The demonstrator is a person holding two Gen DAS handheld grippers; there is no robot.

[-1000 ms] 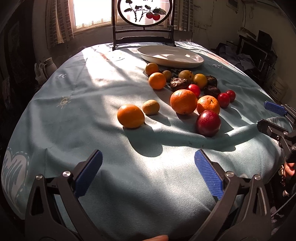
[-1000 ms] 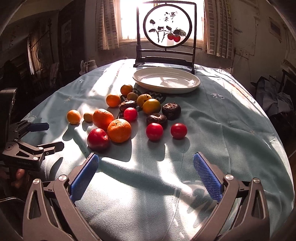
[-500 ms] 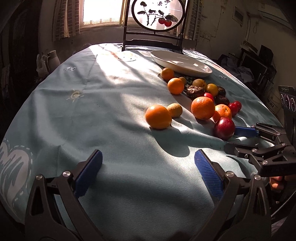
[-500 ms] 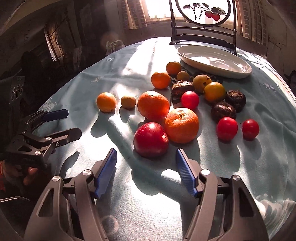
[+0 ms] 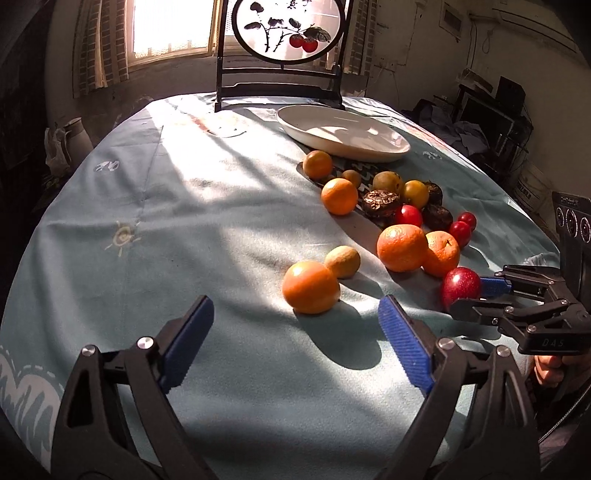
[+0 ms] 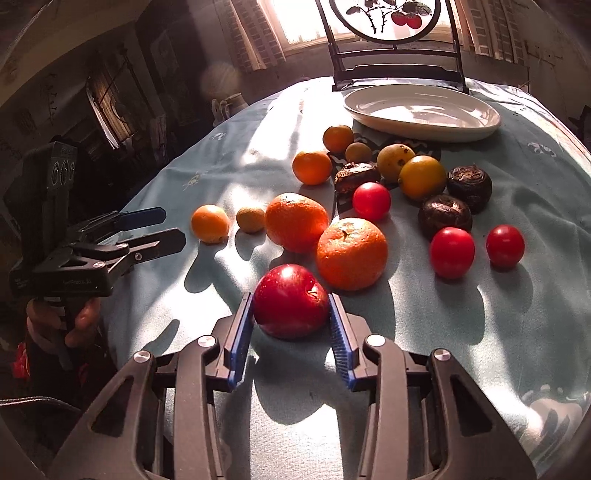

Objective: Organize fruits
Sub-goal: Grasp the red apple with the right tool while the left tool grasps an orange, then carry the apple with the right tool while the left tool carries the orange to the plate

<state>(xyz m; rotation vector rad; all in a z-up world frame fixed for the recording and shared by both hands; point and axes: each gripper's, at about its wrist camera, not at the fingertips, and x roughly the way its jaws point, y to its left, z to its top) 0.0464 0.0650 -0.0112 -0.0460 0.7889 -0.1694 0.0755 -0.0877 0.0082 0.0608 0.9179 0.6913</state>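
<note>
Several fruits lie on a light blue tablecloth (image 5: 184,221): oranges, red plums, yellow and dark brown fruits. My right gripper (image 6: 291,314) is shut on a red apple (image 6: 291,305), which rests on the cloth; the apple also shows in the left wrist view (image 5: 461,286). My left gripper (image 5: 295,332) is open and empty, just short of a lone orange (image 5: 311,286) with a small greenish-yellow fruit (image 5: 342,261) behind it. An empty white oval plate (image 6: 421,110) stands at the far side of the table.
A dark wooden stand with a round painted screen (image 5: 288,29) stands behind the plate. Two large oranges (image 6: 351,253) sit right behind the apple. Red plums (image 6: 452,252) and dark fruits (image 6: 445,216) lie to the right. The table edge curves close on both sides.
My right gripper moved forward and closed its blue pads onto the red apple. My left gripper advanced toward the lone orange and stayed open.
</note>
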